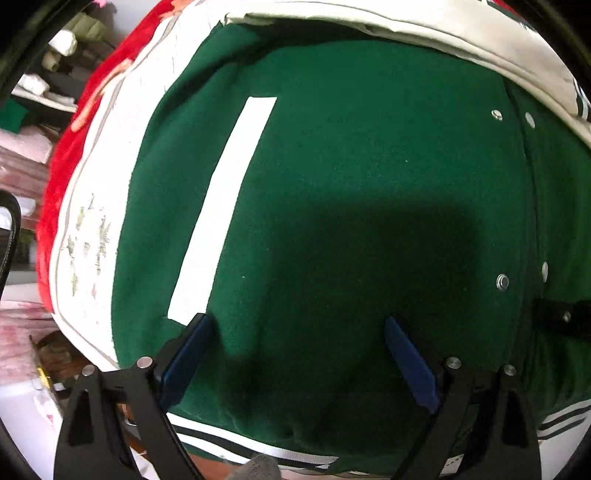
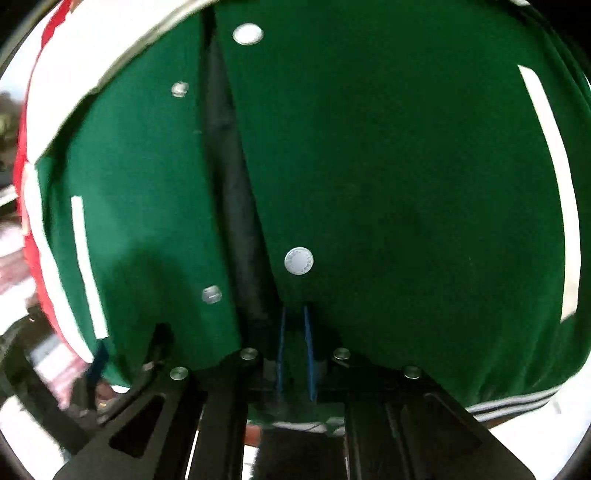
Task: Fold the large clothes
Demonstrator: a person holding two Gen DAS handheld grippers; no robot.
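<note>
A dark green varsity jacket [image 1: 351,166] lies spread front-up, with a white pocket stripe [image 1: 225,206], metal snaps [image 1: 502,282] and a cream sleeve [image 1: 443,33] folded across its top. My left gripper [image 1: 297,321] points down over the green front just above the striped hem [image 1: 258,446]. Its blue pads [image 1: 192,347] stand wide apart, with nothing pinched between them. In the right wrist view the jacket [image 2: 424,166] fills the frame. My right gripper [image 2: 294,310] is shut on a fold of green cloth by the front opening, below a large snap [image 2: 299,261].
A white printed sheet [image 1: 96,206] lies under the jacket, and beyond it a red blanket [image 1: 59,173]. Left of the bed are shelves with clutter [image 1: 48,74] and pink cloth [image 1: 22,147]. A dark object [image 1: 565,317] sticks in at the right edge.
</note>
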